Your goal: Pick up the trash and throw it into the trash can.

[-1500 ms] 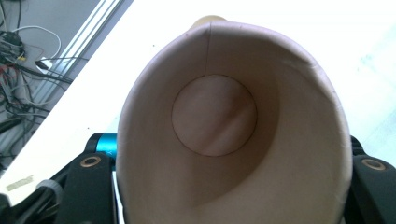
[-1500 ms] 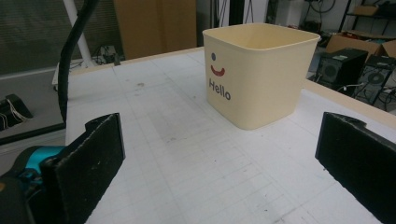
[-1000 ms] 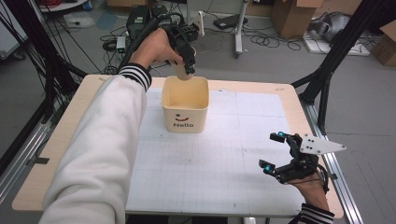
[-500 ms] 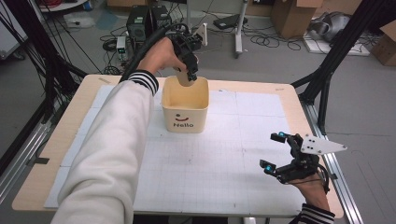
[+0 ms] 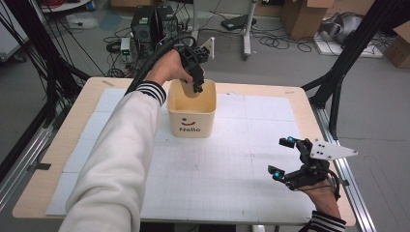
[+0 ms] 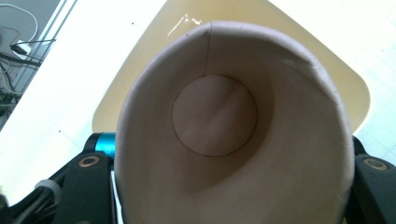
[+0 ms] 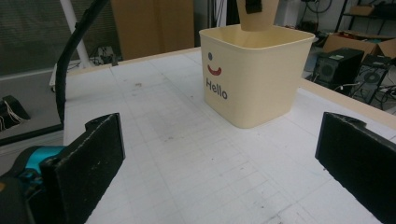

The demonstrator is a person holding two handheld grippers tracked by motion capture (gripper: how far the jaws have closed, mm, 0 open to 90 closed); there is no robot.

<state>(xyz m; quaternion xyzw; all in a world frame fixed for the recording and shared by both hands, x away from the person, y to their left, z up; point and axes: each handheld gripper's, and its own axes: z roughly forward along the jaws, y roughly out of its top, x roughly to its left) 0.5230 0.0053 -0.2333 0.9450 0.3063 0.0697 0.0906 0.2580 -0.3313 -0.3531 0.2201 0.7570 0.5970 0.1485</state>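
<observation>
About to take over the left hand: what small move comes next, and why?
Probably lower a little more, then open. The left gripper is shut on the paper cup, whose base is just inside the cream bin but not resting on its floor.

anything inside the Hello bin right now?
The paper cup, pinched by the left gripper, dips below the bin's rim. Bare inner walls show around it; the floor beneath the cup is covered.
</observation>
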